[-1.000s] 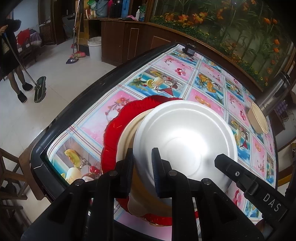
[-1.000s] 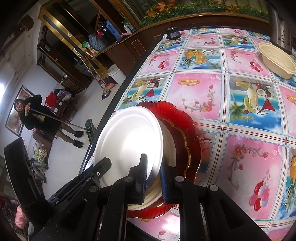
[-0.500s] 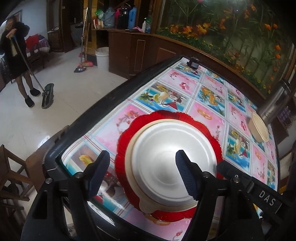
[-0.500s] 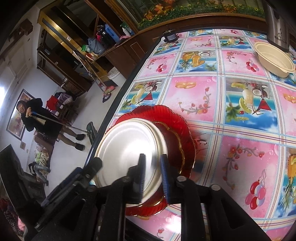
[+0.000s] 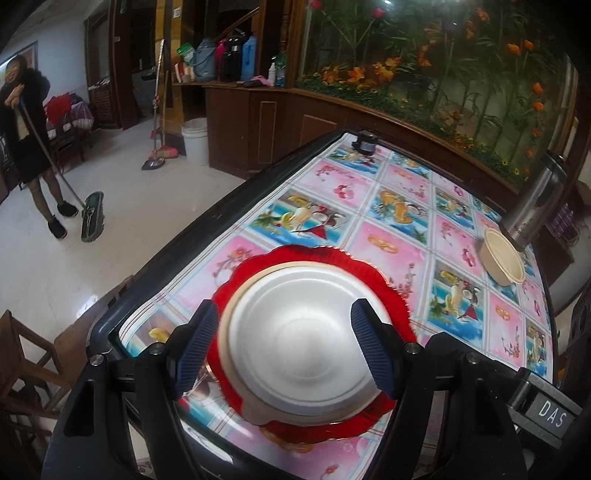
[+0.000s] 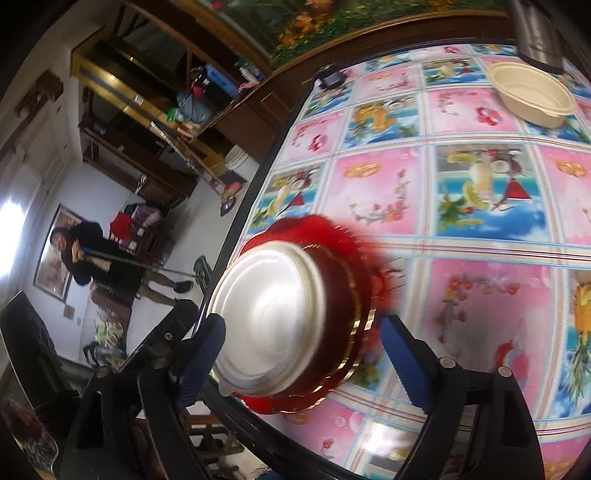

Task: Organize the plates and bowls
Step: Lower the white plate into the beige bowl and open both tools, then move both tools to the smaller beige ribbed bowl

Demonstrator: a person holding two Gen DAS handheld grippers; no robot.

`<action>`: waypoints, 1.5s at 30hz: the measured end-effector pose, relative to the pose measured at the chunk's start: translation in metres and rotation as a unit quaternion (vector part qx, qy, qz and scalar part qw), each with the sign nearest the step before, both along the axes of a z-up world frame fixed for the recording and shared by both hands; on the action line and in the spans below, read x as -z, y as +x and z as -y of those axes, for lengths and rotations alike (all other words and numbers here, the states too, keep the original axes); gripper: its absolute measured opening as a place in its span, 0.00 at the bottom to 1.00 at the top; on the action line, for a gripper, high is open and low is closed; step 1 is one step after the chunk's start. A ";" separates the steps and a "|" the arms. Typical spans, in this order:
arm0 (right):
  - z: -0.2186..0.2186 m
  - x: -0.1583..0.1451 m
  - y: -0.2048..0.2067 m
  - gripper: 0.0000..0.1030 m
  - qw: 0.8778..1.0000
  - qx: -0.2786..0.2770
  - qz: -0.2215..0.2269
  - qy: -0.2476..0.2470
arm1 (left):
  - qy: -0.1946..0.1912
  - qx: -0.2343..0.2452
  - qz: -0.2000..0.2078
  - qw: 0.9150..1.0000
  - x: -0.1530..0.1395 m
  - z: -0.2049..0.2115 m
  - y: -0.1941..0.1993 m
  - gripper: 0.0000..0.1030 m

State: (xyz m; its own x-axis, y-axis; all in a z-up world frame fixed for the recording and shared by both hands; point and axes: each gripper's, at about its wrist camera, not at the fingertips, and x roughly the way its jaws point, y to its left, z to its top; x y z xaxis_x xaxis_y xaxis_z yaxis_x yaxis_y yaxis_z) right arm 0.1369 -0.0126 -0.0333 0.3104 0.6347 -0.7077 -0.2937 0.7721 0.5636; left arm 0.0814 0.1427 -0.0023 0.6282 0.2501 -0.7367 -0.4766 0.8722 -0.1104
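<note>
A white plate [image 5: 295, 354] lies flat on a cream plate, and both rest on a red scalloped plate [image 5: 391, 293] at the near left corner of the table [image 5: 399, 192]. My left gripper [image 5: 284, 332] hovers open above the stack, its blue pads wide on either side and touching nothing. In the right wrist view, the white plate [image 6: 273, 317] and red plate [image 6: 332, 236] are blurred. The jaws of my right gripper [image 6: 301, 332] are opening, with its pads off the stack. A cream bowl [image 5: 502, 262] [image 6: 532, 94] stands far right.
A steel flask [image 5: 535, 199] [image 6: 535, 33] stands behind the bowl. A small black object [image 5: 365, 142] sits at the table's far edge. On the floor to the left, a person [image 5: 26, 147] holds a mop, and a wooden chair [image 5: 22, 369] stands close to the corner.
Both grippers were shut on the tilted white plate's rim; both have opened and let go. The plate now lies flat on the stack, and both grippers have drawn back a little.
</note>
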 end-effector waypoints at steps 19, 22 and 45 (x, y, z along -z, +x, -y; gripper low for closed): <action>0.157 -0.011 0.033 0.92 0.985 0.162 0.037 -0.037 | -0.005 0.139 -0.012 0.990 -0.004 0.122 0.086 0.72; 0.179 -0.015 0.039 0.92 0.979 0.185 0.053 -0.061 | -0.008 0.152 -0.021 0.988 0.001 0.140 0.101 0.72; 0.286 0.000 0.114 0.92 0.967 0.254 0.012 -0.013 | 0.030 0.171 -0.037 0.984 0.028 0.223 0.209 0.72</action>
